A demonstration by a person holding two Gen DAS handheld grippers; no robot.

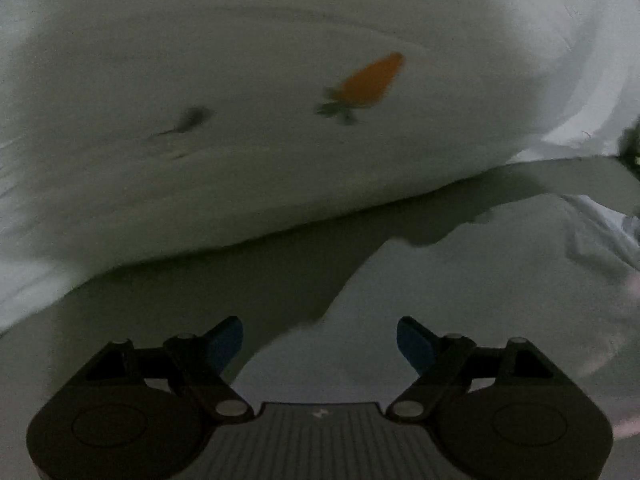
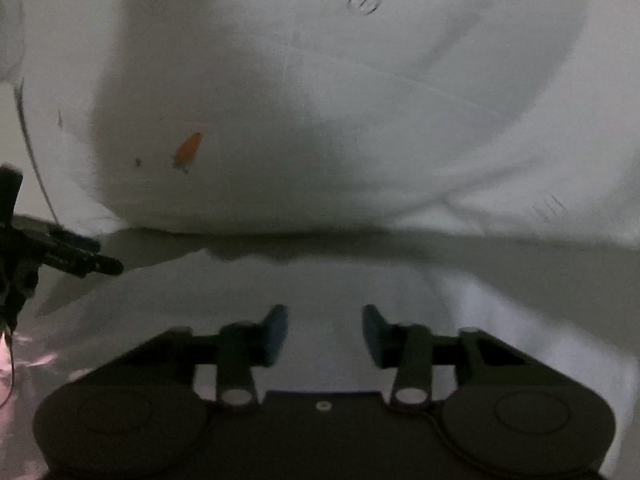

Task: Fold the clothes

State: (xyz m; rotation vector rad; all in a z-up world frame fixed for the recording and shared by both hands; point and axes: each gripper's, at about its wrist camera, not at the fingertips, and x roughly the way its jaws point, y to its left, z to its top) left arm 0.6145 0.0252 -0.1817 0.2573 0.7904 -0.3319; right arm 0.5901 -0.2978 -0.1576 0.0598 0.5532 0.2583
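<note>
a: left wrist view first. how far along is the folding?

b: hard to call it far. the white garment [image 1: 240, 140] lies across the far half of the view on the pale tabletop [image 1: 460, 300], its near edge running as one long rounded line, which looks to me like a fold or a hem. an orange carrot print [image 1: 370, 80] sits on it right of centre, with a small dark mark [image 1: 192, 120] to its left. the left tongs [image 1: 320, 340] hang near the camera with the blue pads [image 1: 416, 340] spread apart and nothing between them, short of the cloth.

a: anything you can't read there?

b: at the right edge a flap of cloth trails off and a dark shape is cut by the frame. the picture is dim and smeared, so layers under the top sheet are a guess.

a: and the right wrist view?

b: same garment [image 2: 340, 120], filling the far part, carrot print [image 2: 188, 150] now to the left. the right tongs [image 2: 325, 332] are parted too, empty, just short of the near edge. the other tongs' dark tip pokes in from the left.

a: so what's left?

b: i'd judge most of it: neither tool grips anything, and the cloth still looks broad. sleeves and collar i can't make out. a faint ring-shaped mark [image 2: 365, 0] shows at the far side, too blurred to name.
</note>
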